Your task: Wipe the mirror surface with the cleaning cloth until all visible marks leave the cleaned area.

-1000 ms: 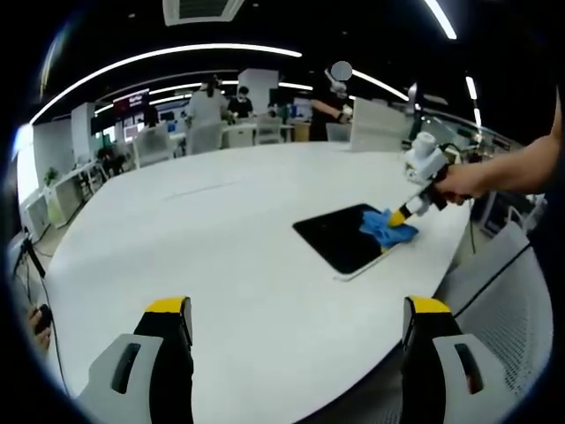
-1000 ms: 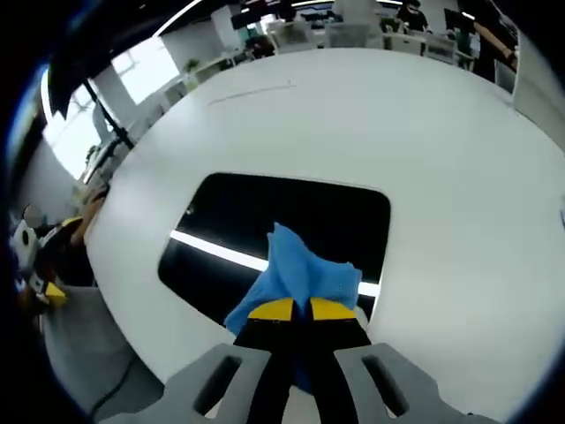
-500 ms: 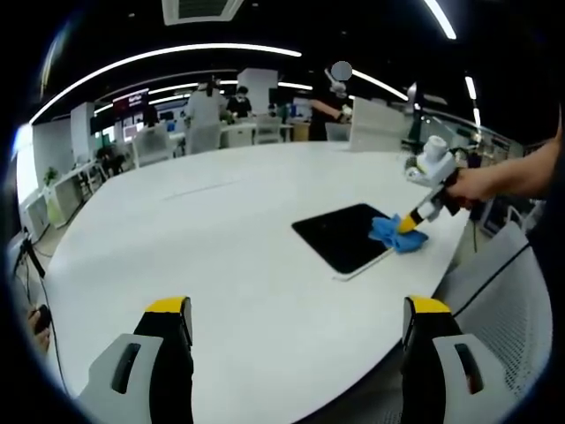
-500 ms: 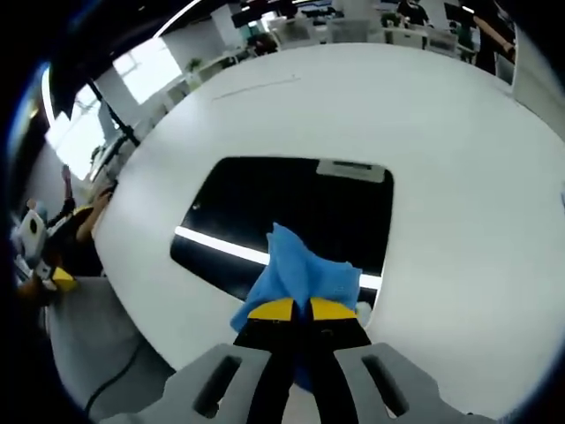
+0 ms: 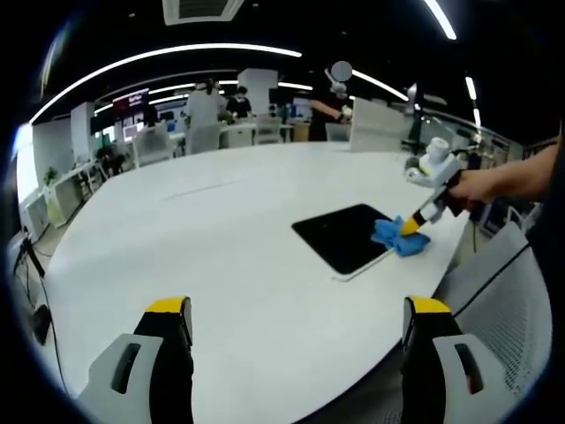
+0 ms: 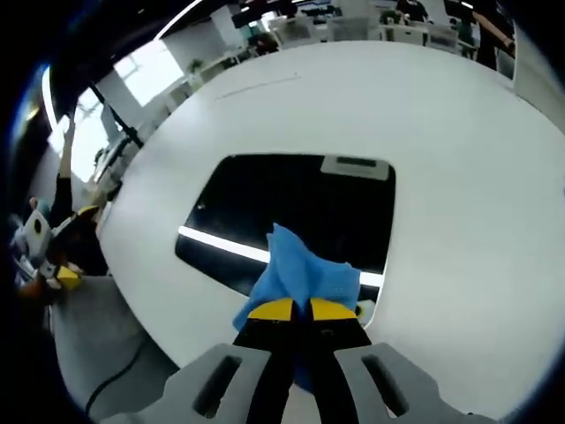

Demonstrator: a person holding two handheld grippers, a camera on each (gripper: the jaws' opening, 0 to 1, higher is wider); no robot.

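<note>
Right gripper [image 6: 305, 309] clenches blue cleaning cloth [image 6: 300, 269] at mirror [image 6: 265, 208] edge; left gripper [image 5: 296, 309] released; wiping apparently unfinished.

My cleaning cloth [image 6: 300, 276] is bright blue against the mirror [image 6: 291, 221], which reads glossy black with one white light streak across it. The table [image 6: 459, 177] around the mirror is plain white. My right gripper [image 6: 296, 311] is grey with yellow tips; my left gripper [image 5: 296, 309] matches.
</note>
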